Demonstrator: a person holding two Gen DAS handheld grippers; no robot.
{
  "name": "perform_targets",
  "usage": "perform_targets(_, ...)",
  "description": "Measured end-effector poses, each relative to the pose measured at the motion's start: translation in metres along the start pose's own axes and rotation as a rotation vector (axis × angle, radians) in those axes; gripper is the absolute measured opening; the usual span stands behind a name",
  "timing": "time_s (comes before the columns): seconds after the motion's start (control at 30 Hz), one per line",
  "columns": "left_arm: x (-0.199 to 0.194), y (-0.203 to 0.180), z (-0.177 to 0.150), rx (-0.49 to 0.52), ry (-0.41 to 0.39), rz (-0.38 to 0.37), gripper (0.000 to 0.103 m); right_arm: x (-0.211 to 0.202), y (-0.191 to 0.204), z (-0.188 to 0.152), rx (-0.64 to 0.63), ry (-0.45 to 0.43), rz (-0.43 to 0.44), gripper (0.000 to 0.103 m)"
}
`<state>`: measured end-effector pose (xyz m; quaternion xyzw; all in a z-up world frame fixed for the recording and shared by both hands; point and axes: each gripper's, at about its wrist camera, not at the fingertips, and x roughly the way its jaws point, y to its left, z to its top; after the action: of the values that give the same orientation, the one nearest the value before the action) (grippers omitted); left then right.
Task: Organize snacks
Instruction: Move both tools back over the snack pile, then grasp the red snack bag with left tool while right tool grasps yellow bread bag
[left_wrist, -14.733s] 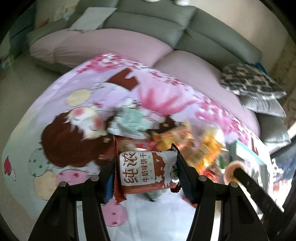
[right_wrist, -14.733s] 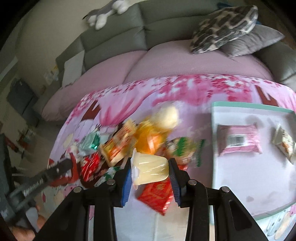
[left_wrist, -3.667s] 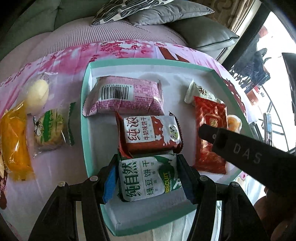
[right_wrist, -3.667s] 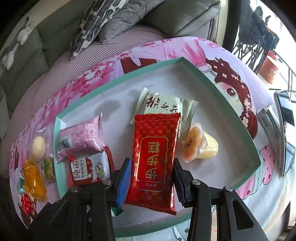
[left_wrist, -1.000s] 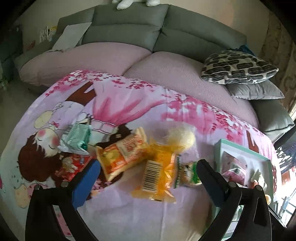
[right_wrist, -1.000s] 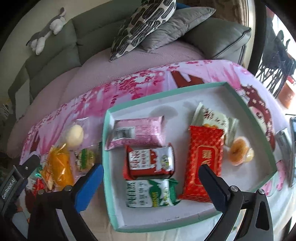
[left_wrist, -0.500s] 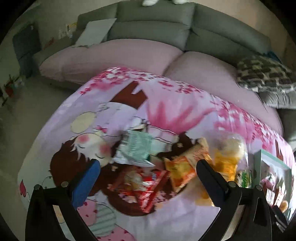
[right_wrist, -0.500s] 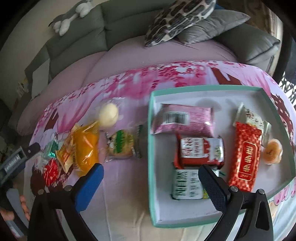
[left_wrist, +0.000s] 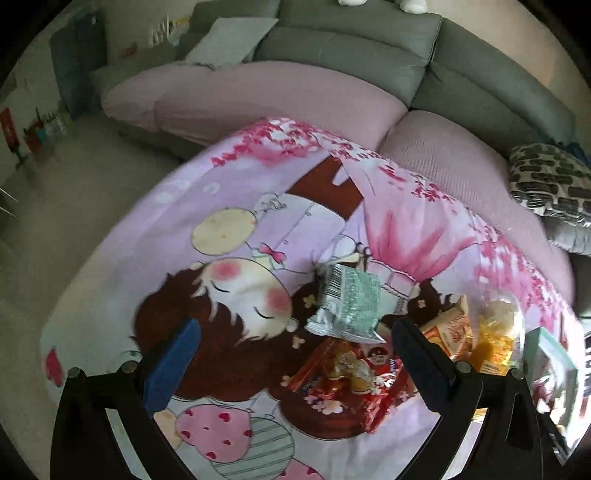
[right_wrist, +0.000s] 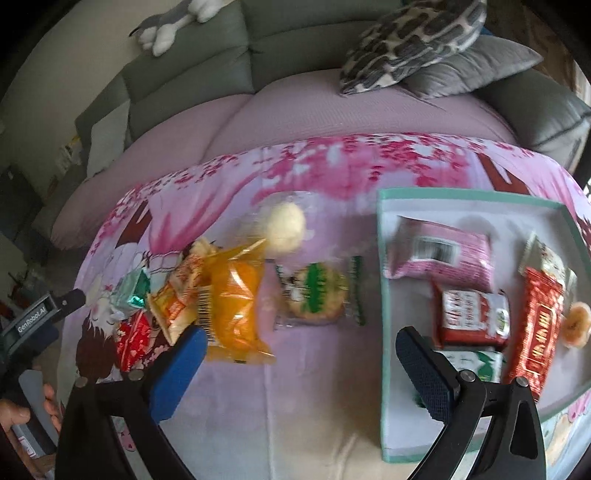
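Both grippers are open and empty. My left gripper (left_wrist: 295, 345) hovers above a red snack pack (left_wrist: 347, 373) and a pale green packet (left_wrist: 349, 301) on the cartoon cloth. My right gripper (right_wrist: 299, 350) hangs over the cloth, just below a round green-wrapped biscuit (right_wrist: 314, 295), with an orange bag (right_wrist: 234, 299) to its left and a cream ball snack (right_wrist: 284, 225) beyond. The teal-rimmed tray (right_wrist: 384, 295) at right holds a pink pack (right_wrist: 450, 258), a red biscuit pack (right_wrist: 472, 317), a green-white pack (right_wrist: 476, 363), a long red pack (right_wrist: 537, 332) and a jelly cup (right_wrist: 576, 325).
A yellow-orange wrapper (right_wrist: 177, 299) and the red pack (right_wrist: 133, 339) lie at the pile's left. The left gripper's body (right_wrist: 37, 317) shows at the left edge of the right wrist view. A grey sofa (left_wrist: 351, 48) with pink seat covers and patterned cushions (right_wrist: 417, 40) stands behind.
Both grippers have swung left, away from the tray toward the loose snack pile. The left gripper now sits lower over the red and green packs. Both stay open.
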<state>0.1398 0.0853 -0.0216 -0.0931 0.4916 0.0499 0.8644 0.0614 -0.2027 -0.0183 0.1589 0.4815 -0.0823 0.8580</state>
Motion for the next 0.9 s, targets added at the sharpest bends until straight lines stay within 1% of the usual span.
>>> perform_targets(0.1,0.011,-0.005,-0.002,0.009,0.046,-0.036,0.103,0.010,0.021,0.002,-0.046,0.008,0.016,0.103)
perform_targets(0.2,0.024,-0.013,-0.007,0.034,0.095,-0.053,0.103,0.021,0.039,0.004,-0.090,0.019,0.021,0.103)
perform_targets(0.3,0.035,-0.018,-0.011,0.038,0.149,-0.085,0.103,0.032,0.049,0.004,-0.108,0.036,0.020,0.103)
perform_targets(0.37,0.040,-0.019,-0.013,0.028,0.174,-0.121,0.103,0.042,0.056,0.005,-0.127,0.046,0.014,0.103)
perform_targets(0.4,0.045,-0.019,-0.014,0.015,0.195,-0.152,0.103,0.044,0.057,0.005,-0.132,0.049,0.011,0.102)
perform_targets(0.43,0.049,-0.020,-0.015,0.011,0.212,-0.162,0.103,0.048,0.058,0.005,-0.137,0.053,0.008,0.101)
perform_targets(0.5,0.056,-0.023,-0.018,0.024,0.237,-0.145,0.103,0.054,0.061,0.006,-0.144,0.060,0.000,0.100)
perform_targets(0.57,0.062,-0.025,-0.020,0.034,0.254,-0.137,0.103,0.061,0.061,0.006,-0.143,0.070,-0.009,0.096)
perform_targets(0.6,0.065,-0.026,-0.022,0.032,0.264,-0.140,0.103,0.062,0.060,0.006,-0.142,0.073,-0.011,0.092)
perform_targets(0.7,0.073,-0.024,-0.026,0.006,0.295,-0.162,0.103,0.065,0.058,0.005,-0.137,0.072,-0.020,0.085)
perform_targets(0.77,0.074,-0.023,-0.028,-0.016,0.295,-0.172,0.103,0.064,0.057,0.006,-0.136,0.068,-0.022,0.080)
perform_targets(0.83,0.073,-0.023,-0.030,-0.017,0.292,-0.169,0.103,0.063,0.056,0.006,-0.131,0.068,-0.014,0.068)
perform_targets(0.87,0.072,-0.024,-0.031,-0.012,0.292,-0.168,0.101,0.063,0.057,0.006,-0.128,0.072,-0.009,0.065)
perform_targets(0.9,0.072,-0.027,-0.032,-0.006,0.292,-0.174,0.096,0.064,0.057,0.005,-0.126,0.076,-0.002,0.060)
